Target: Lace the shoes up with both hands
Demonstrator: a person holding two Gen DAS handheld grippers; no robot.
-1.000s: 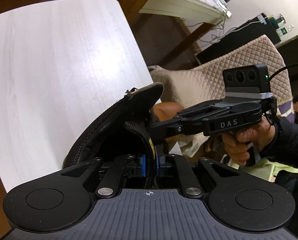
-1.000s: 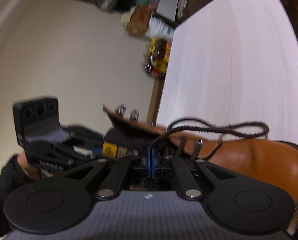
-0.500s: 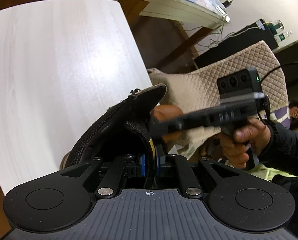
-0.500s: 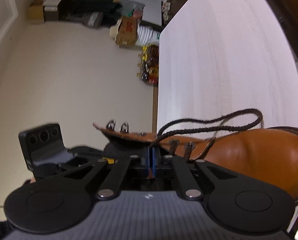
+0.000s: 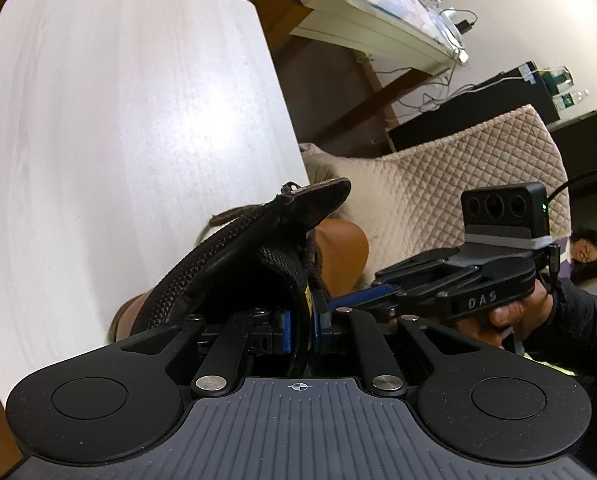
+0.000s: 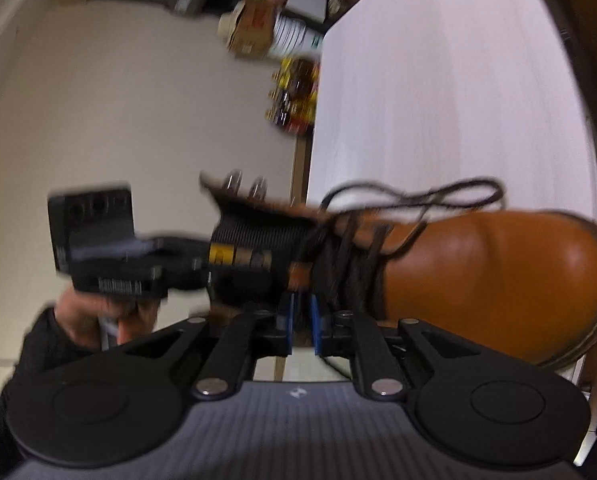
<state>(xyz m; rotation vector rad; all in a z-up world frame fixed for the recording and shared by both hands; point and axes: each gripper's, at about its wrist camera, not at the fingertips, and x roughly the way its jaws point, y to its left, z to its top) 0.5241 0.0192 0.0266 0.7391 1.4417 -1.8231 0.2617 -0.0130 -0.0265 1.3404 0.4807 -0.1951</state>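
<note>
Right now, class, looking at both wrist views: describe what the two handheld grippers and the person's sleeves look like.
Both are matte black linkage grippers with blue finger pads. The left gripper has round discs, silver pivot screws and a ribbed grey body. The right gripper carries a black three-lens camera block with a green light, a black cable and "DAS" lettering. The left hand and right hand wear black sleeves.

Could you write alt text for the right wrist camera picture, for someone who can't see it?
A tan leather boot with dark brown braided laces lies on a pale wooden table. The right gripper in the foreground has just opened, nothing between its blue pads. The left gripper clamps the boot's black padded collar.
</note>
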